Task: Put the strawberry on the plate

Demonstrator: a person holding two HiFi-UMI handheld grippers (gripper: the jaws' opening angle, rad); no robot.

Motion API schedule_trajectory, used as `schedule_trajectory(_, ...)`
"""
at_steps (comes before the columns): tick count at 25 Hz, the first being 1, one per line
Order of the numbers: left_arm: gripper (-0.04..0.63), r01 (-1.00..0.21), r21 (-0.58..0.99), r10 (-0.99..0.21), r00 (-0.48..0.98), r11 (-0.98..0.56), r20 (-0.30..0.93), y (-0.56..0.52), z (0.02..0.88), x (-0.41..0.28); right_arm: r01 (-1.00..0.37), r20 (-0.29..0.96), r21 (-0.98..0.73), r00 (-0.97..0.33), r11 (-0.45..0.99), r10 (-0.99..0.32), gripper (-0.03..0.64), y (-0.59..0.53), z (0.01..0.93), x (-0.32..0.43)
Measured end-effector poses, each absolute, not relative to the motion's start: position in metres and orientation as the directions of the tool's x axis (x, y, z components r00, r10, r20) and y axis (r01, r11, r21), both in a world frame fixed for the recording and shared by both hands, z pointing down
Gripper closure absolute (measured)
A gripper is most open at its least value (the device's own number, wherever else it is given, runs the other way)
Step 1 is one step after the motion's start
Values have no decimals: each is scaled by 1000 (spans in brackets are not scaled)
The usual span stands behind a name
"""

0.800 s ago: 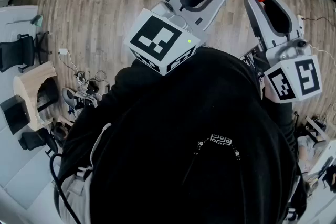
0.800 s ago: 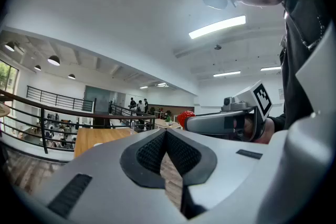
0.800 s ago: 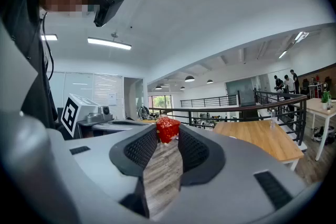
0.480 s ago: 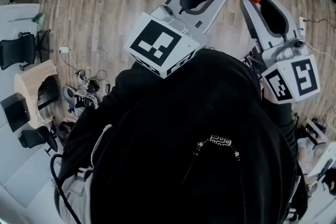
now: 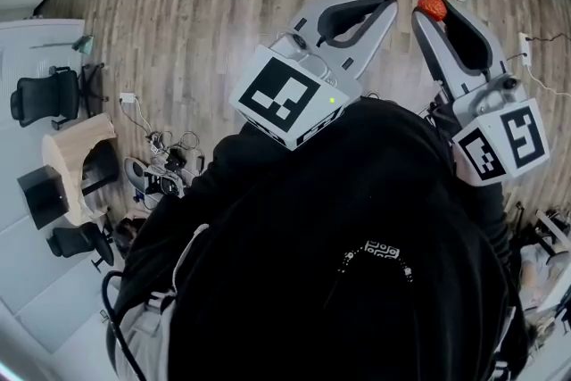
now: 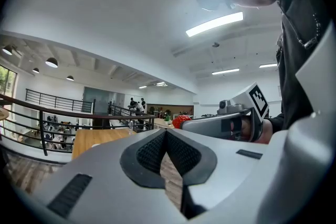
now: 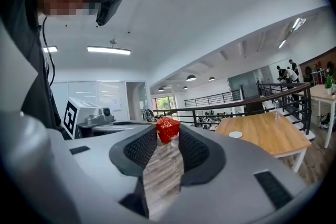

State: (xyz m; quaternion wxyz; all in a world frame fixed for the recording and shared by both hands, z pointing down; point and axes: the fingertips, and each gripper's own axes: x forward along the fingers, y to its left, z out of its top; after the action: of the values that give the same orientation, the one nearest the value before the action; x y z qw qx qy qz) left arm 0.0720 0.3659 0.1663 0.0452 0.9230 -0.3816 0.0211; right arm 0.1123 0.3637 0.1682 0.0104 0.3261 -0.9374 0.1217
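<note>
Since a moment ago the floor [image 5: 205, 13] has slid beneath the person; the right gripper [image 7: 167, 136] keeps its jaws pinched on the strawberry [image 5: 433, 4] at their tips; the left gripper [image 6: 165, 131] has its jaws shut, empty; likely mid-carry, nothing plated yet.

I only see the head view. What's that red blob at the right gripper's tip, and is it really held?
Observer: It's a strawberry. In the right gripper view, the right gripper pinches it from both sides at the tips.
Operator: And the left one?
Observer: Its own view shows the left gripper with jaws meeting at the tips and nothing between them.
Operator: Any plate around?
Observer: The right gripper view shows a small white disc on a wooden table ahead. It's too small to tell if it's a plate.
</note>
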Motion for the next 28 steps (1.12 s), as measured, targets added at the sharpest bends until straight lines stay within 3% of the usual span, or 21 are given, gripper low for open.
schedule_trajectory(16,598,-642,88,-633,766,-762,110,353,175,156,-687,62,-287,-709,668,-702,479,357,170,213)
schedule_trajectory(28,598,-650,104,-640,760,-753,116,329,174,165,-745,62,-279,-643,606,-763,479,329,154,283)
